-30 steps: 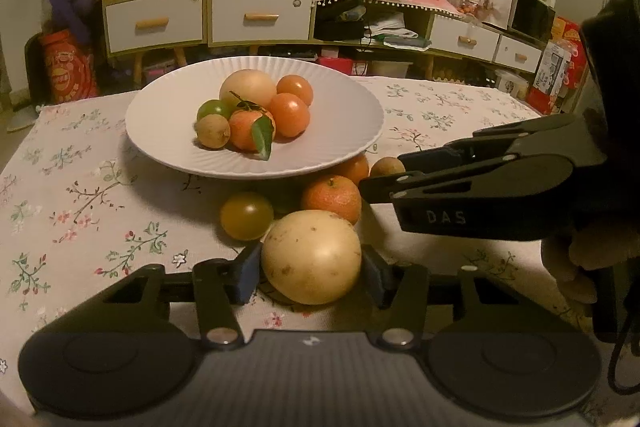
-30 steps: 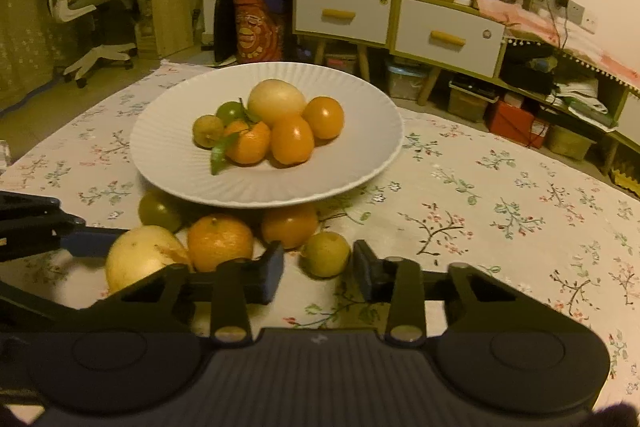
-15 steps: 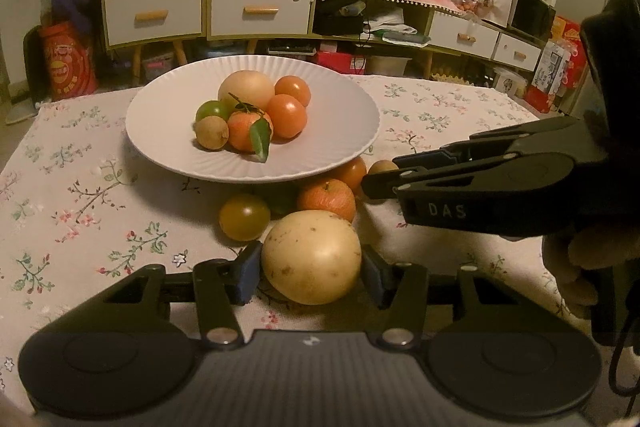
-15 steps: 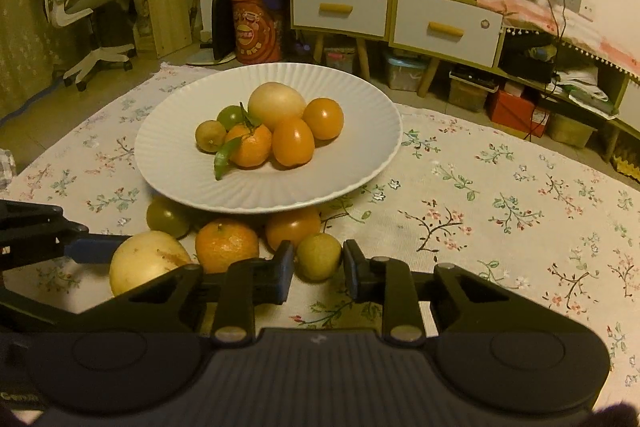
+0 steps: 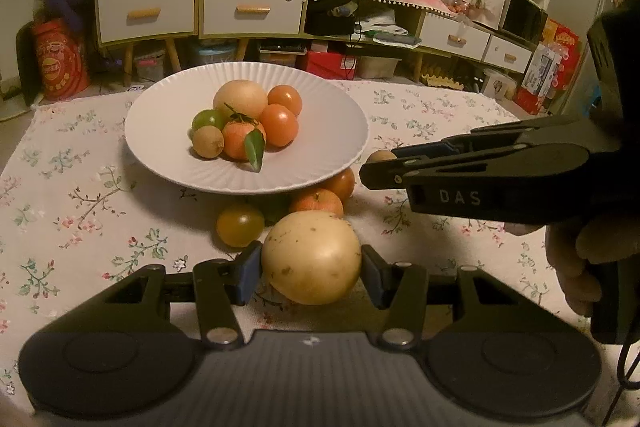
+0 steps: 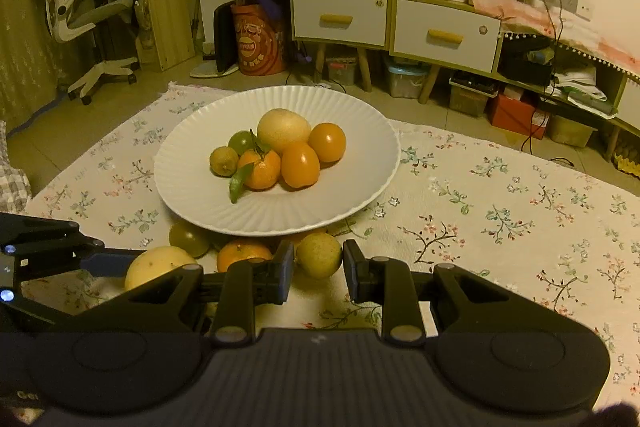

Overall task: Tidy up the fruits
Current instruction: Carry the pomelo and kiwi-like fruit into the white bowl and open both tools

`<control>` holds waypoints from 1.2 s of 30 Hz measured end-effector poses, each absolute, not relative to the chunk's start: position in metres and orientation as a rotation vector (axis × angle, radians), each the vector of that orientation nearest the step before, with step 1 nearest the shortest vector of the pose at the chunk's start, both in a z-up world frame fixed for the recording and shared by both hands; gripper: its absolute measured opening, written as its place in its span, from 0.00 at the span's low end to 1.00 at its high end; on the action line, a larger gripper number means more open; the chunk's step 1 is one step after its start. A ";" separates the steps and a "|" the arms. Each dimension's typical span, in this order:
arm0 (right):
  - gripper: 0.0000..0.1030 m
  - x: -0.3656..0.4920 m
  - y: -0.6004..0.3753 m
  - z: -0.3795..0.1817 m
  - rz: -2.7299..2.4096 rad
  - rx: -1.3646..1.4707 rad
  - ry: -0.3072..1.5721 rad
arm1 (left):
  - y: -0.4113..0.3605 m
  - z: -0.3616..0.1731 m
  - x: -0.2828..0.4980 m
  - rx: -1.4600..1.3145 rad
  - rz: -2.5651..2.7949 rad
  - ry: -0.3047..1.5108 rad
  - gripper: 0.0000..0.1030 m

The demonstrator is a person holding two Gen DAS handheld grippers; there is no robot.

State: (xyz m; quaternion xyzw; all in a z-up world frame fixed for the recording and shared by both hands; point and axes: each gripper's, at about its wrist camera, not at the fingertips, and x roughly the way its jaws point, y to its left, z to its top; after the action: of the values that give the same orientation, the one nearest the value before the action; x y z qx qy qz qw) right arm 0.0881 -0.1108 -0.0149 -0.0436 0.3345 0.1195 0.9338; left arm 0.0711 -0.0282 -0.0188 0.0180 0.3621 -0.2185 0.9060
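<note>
A white ribbed plate [image 5: 160, 155] [image 6: 192, 203] holds several fruits on a floral tablecloth. My left gripper [image 5: 311, 269] is shut on a large pale yellow fruit [image 5: 312, 257], which also shows in the right wrist view [image 6: 160, 267]. My right gripper [image 6: 318, 269] is shut on a small yellow-green fruit [image 6: 319, 254], lifted off the cloth; from the left wrist view the right gripper [image 5: 380, 167] shows side-on with that fruit [image 5: 380, 155] at its tips. A tangerine [image 5: 316, 201], an orange tomato [image 5: 340, 183] and a yellow-green tomato [image 5: 240, 225] lie in front of the plate.
The floral cloth [image 6: 500, 219] stretches wide to the right of the plate. Cabinets with white drawers [image 6: 340, 19], an office chair [image 6: 88, 27] and storage boxes stand on the floor beyond the table's far edge.
Both grippers have risen, each holding its fruit. The right gripper closed on the small yellow-green fruit and lifted it. The plate looks farther and lower.
</note>
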 end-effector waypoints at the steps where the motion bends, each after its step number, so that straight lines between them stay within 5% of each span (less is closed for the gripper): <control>1: 0.23 0.088 -0.111 -0.014 0.244 -0.085 0.681 | -0.028 -0.017 0.071 0.033 -0.453 0.745 0.53; 36: 0.23 0.124 -0.122 -0.001 0.230 0.013 0.626 | -0.006 0.002 0.129 0.050 -0.370 0.686 0.52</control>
State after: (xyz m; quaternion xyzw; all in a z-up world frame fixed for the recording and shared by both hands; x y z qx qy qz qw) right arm 0.1244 -0.1225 -0.0014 0.0064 0.3073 0.1128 0.9449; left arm 0.1295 -0.0064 0.0023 0.0241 0.3344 -0.1804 0.9247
